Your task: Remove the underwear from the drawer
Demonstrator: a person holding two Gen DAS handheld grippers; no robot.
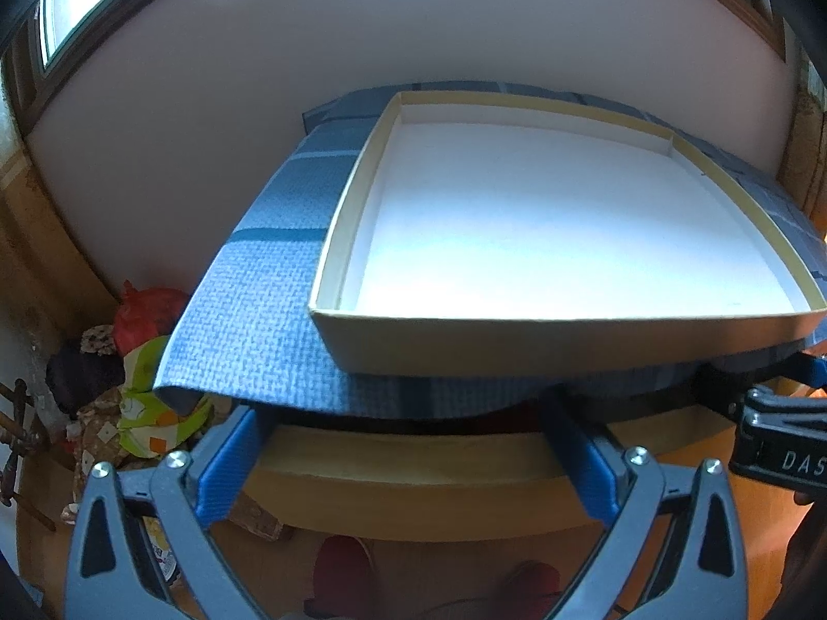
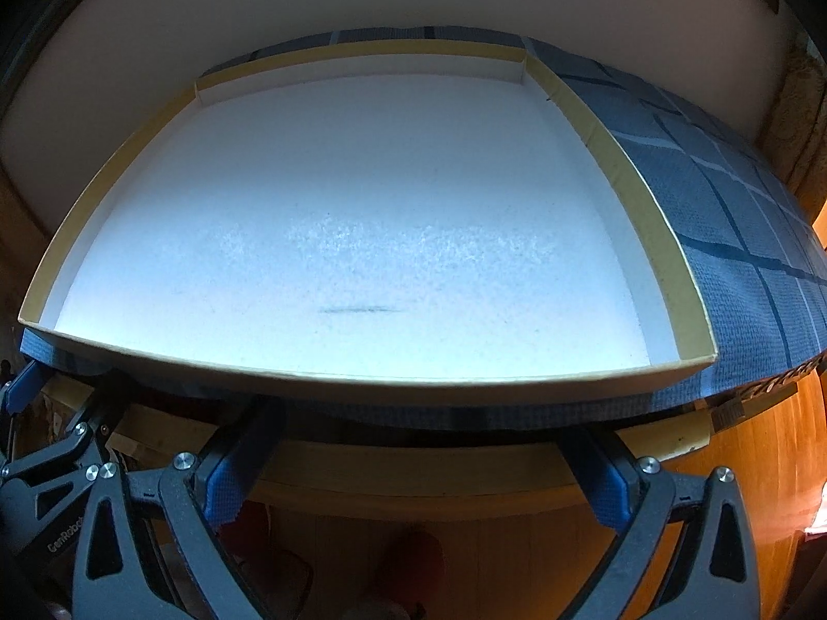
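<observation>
Oddly, no underwear can be picked out in either view, so where it lies cannot be told; it may sit in the drawer [image 1: 413,491], whose pale wooden front edge runs below the tabletop and between the fingers of both grippers. The left gripper [image 1: 413,444] has its blue-padded fingers [image 1: 227,470] spread wide with nothing between them, their tips reaching under the hanging edge of the blue checked tablecloth [image 1: 269,320]. The right gripper [image 2: 418,454] is likewise wide and empty, its fingers [image 2: 232,475] pointing at the same dark gap beneath the cloth. On the cloth rests a shallow cardboard box [image 2: 667,258] with a bare white floor, which looks like a place to put the garment, though that is only a guess. As a judgement, underwear should be light, soft and limp: it will sag and fold when lifted, may drag on the drawer's front lip, and cannot break. A firm pinch on a bunched fold or on the thicker waistband would likely hold best, since a thin single layer could slip out of the pads. Whatever fills the drawer stays in shadow, and the reddish shapes lower down are too blurred to name.
</observation>
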